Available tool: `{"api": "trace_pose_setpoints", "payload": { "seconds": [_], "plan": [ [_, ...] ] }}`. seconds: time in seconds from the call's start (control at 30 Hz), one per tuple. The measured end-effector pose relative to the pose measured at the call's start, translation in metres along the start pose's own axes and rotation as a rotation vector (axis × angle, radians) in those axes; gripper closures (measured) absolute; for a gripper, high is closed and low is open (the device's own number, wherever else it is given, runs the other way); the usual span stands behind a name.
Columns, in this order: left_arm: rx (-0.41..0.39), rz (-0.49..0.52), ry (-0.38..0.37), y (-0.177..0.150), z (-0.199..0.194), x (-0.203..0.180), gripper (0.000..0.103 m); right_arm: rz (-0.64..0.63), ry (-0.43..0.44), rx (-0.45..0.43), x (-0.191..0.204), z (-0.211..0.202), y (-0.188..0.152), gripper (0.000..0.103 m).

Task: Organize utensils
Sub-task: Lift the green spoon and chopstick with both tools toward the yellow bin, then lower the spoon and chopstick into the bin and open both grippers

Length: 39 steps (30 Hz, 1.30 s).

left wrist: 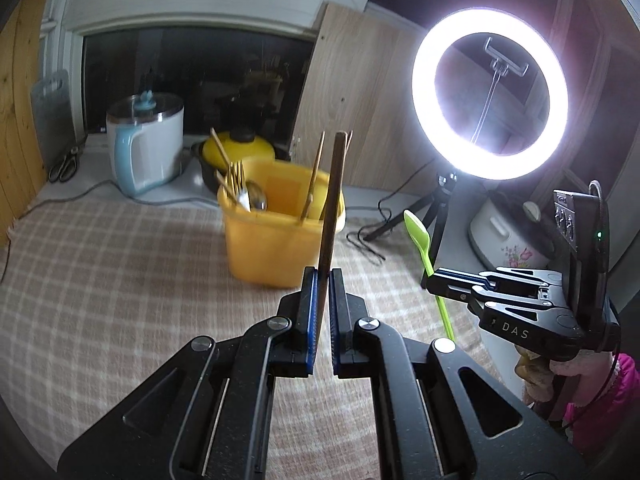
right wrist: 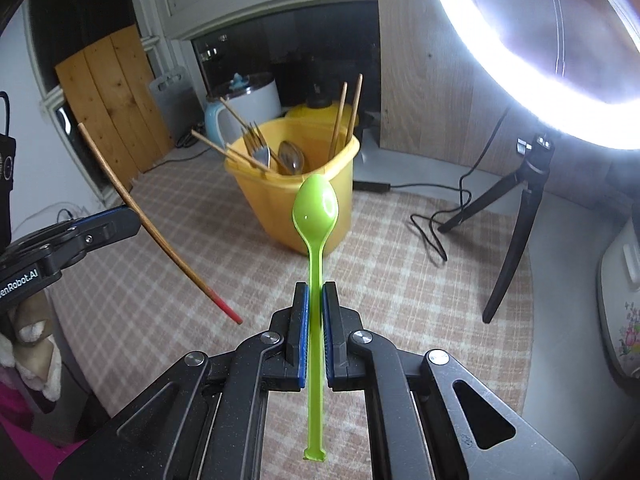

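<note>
- the left gripper [left wrist: 323,280] has its jaws narrowed on a wooden chopstick [left wrist: 334,200], gripped partway along the shaft; in the right wrist view the stick's red-tipped end hangs clear above the table [right wrist: 400,280].
- the right gripper [right wrist: 316,292] holds a green spoon [right wrist: 316,208], jaws pinched on the thin handle, bowl pointing forward toward the yellow bin [right wrist: 288,208], handle end trailing behind the jaws.
- the bin stands on the checked cloth of the table, well ahead of both grippers; it already carries forks [right wrist: 256,144], a metal spoon [right wrist: 291,156] and several chopsticks, all leaning on its rim.
- both held pieces are off the table, neither yet over the bin; the step in hand looks like carrying them in to be dropped.
- handling, by the look of it: the spoon is light, glossy plastic, likely slick and a little flexible, so a grip on the flat of the handle nearer the bowl should keep it from swivelling.
- the chopstick is light and stiff but narrow and round, apt to pivot in the jaws; a hold near the middle seems steadier.
- risk: a long stick could catch the rim or the utensils already leaning there.
- a ring light [left wrist: 490,94] on a tripod stands to the right, its cable trailing across the cloth.
</note>
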<state>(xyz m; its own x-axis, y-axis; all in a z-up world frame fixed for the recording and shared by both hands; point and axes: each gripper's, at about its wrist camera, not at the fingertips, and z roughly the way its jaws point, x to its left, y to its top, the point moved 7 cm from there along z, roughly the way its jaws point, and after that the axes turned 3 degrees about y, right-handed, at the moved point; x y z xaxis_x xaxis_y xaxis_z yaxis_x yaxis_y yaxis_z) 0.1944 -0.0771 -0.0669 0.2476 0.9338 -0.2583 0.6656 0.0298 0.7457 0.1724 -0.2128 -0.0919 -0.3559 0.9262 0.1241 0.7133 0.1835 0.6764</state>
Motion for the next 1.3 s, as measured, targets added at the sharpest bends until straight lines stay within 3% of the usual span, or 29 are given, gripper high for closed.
{"api": "trace_pose_setpoints", "payload": {
  "seconds": [0.73,1.0,1.3],
  "plan": [
    [-0.195,0.057,0.046,0.104,-0.029,0.013,0.1,0.008,0.018,-0.165,0.003,-0.006,0.088,0.098],
    [-0.228,0.065,0.051,0.132,-0.012,0.012,0.1,0.017,0.02,-0.2,-0.001,0.009,0.118,0.098],
    [-0.21,0.04,0.058,0.147,0.026,0.022,0.1,0.045,0.029,-0.233,-0.009,0.029,0.141,0.098]
  ]
}}
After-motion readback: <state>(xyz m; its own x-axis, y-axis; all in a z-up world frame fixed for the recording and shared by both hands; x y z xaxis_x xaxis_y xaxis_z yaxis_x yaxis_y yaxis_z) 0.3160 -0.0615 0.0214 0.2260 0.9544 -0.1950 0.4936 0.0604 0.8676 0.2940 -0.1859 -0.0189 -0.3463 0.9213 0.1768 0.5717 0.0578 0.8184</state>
